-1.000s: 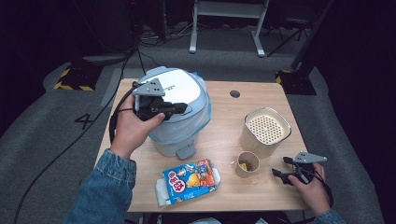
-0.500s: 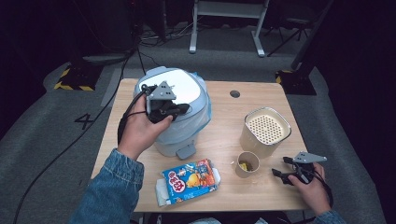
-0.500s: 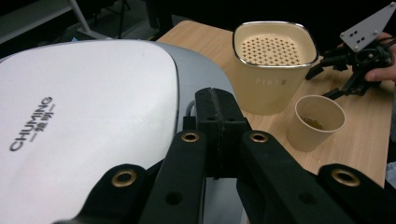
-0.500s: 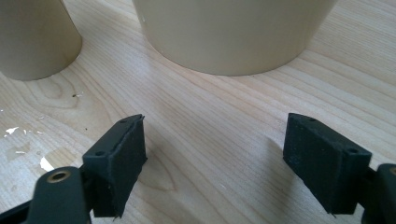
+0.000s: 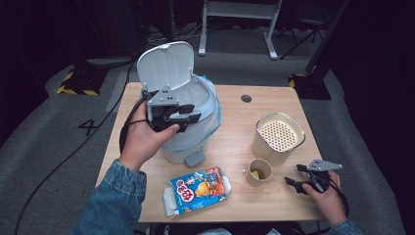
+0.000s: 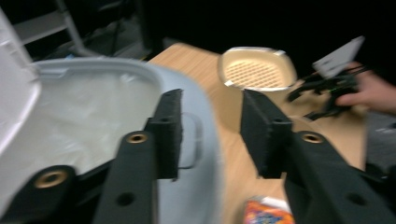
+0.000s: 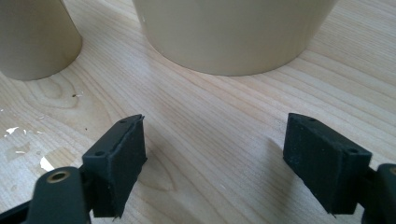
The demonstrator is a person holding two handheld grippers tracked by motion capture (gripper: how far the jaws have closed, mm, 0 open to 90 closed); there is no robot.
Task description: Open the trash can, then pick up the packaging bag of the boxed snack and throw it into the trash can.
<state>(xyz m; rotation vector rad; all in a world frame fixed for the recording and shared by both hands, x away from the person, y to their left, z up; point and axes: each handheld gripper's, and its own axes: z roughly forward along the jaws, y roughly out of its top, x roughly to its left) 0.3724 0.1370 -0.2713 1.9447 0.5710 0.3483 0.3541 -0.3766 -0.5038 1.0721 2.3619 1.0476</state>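
A pale blue-grey bin (image 5: 195, 142) with a white liner stands left of centre on the table, and its lid (image 5: 164, 66) is raised upright. My left gripper (image 5: 188, 115) hovers at the bin's front rim (image 6: 205, 154). Its jaws have just been opening, and nothing is pinched between them (image 6: 210, 100). My right gripper (image 5: 292, 175) rests low at the table's front right, open over bare wood (image 7: 215, 140). Just beyond it are a small paper cup (image 5: 259, 171) and a beige container with a perforated top (image 5: 279, 137).
A colourful snack packet (image 5: 199, 188) lies on white paper in front of the bin's pedal (image 5: 194, 158). The wooden table (image 5: 235, 117) has a cable hole (image 5: 246, 98) at the back. Crumbs dot the wood beside the cup (image 7: 32, 37).
The bin's lid has swung from shut to upright. My left gripper's jaws went from shut to open at the front rim. The right gripper has not moved.
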